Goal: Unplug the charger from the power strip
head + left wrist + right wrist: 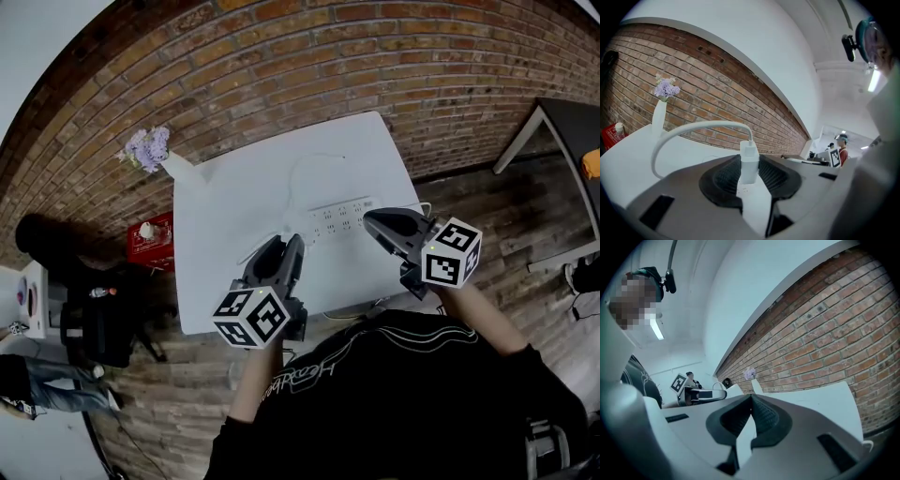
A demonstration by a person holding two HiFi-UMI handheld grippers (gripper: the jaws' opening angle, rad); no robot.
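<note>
Going by the left gripper view, I am judging the main step done: the charger (749,161) is sitting upright between my pads with only brick wall and table (234,202) behind it, and no socket is showing around it, so it is looking free of the power strip (339,218). What is left, I am guessing, is carrying it clear and setting it down. My left gripper (750,174) is standing about half spread and pinching the white charger body on both sides, with the cable (693,127) coming out of its top and looping over toward 9 o'clock. In the head view this gripper is hovering at about 8 o'clock of the strip, near its left end, and the charger itself is too small there for me to pick out. The strip is lying on the white table near the front edge. My right gripper (751,417) is pressed together with nothing between its pads, hanging at about 3 o'clock of the strip; whether it is touching the strip I cannot tell.
</note>
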